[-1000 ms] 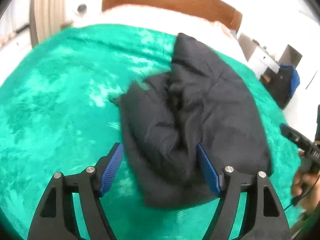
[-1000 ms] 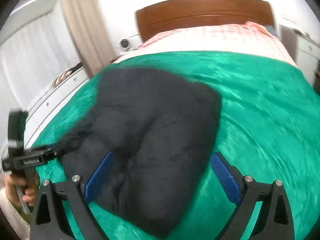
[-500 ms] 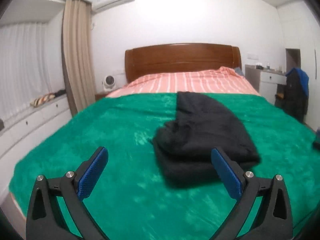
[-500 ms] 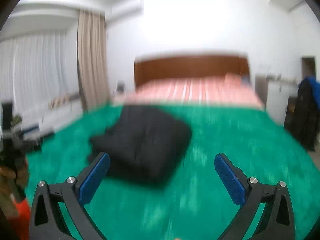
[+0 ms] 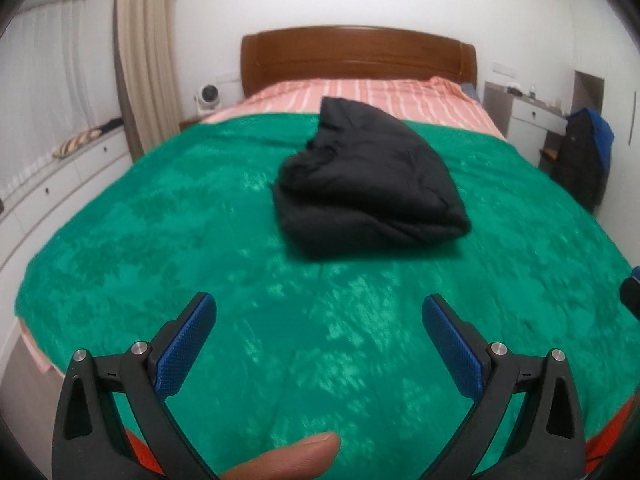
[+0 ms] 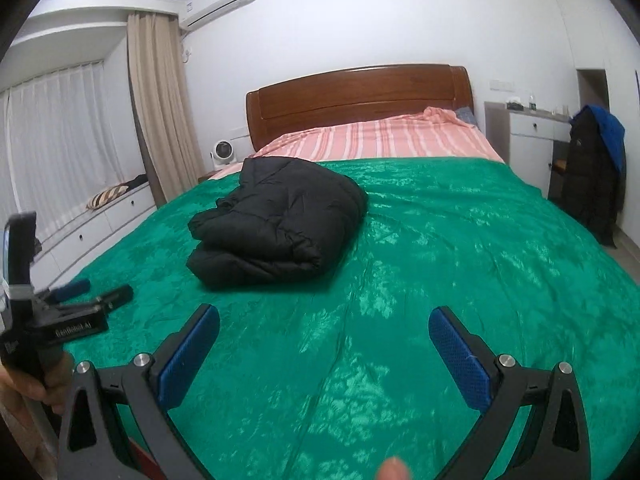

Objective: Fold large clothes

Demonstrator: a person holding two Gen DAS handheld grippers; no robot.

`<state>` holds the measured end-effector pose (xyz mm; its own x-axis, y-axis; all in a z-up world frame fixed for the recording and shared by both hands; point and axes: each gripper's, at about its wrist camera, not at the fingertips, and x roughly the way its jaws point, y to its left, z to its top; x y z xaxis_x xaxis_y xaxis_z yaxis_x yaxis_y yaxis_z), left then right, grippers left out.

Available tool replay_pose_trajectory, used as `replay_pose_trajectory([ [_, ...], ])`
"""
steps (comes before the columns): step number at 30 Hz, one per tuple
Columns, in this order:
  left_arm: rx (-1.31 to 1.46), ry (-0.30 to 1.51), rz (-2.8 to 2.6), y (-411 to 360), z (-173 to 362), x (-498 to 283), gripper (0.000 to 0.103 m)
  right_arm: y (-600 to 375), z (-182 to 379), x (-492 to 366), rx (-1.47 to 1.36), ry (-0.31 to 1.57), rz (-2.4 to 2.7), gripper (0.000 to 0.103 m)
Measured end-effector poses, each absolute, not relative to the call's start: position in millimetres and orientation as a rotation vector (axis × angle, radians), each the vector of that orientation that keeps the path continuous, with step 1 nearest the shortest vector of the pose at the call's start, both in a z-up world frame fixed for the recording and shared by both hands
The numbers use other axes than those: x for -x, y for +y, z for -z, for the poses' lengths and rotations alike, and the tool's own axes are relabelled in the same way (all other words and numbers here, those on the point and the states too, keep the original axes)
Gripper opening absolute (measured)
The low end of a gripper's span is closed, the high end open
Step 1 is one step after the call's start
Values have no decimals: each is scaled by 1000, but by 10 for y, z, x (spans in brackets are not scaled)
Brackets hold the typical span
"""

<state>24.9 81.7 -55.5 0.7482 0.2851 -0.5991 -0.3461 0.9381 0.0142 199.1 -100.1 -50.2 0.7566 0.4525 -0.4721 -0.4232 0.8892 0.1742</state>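
A black padded jacket [image 5: 368, 184] lies folded into a thick bundle on the green blanket [image 5: 200, 240] in the middle of the bed. The right wrist view has the jacket [image 6: 276, 224] left of centre. My left gripper [image 5: 319, 336] hangs open above the blanket near the foot of the bed, well short of the jacket, nothing between its blue pads [image 5: 184, 344]. My right gripper [image 6: 324, 344] is open too, equally far back and empty. The left gripper [image 6: 92, 296] also shows at the left edge of the right wrist view, held in a hand [image 6: 24, 388].
A wooden headboard [image 6: 360, 100] and a pink striped sheet [image 6: 380, 140] lie beyond the blanket. White drawers [image 6: 112, 216] and a curtain [image 6: 160, 112] line the left wall. A dark coat on a chair [image 6: 592, 176] and a white desk stand at the right.
Both grippers have pulled back from the jacket toward the foot of the bed. The left jaws, first close around the jacket's edge, now stand wider and clear of it.
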Motion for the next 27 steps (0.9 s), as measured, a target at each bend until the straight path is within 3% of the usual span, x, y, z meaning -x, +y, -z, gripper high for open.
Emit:
replay_pose_trajectory([
  [17, 40, 773, -343, 640, 640, -46, 103, -634, 612, -1606, 91, 728, -453, 103],
  [27, -8, 713, -326, 514, 360, 94, 103, -597, 593, -1523, 92, 796, -490, 103],
])
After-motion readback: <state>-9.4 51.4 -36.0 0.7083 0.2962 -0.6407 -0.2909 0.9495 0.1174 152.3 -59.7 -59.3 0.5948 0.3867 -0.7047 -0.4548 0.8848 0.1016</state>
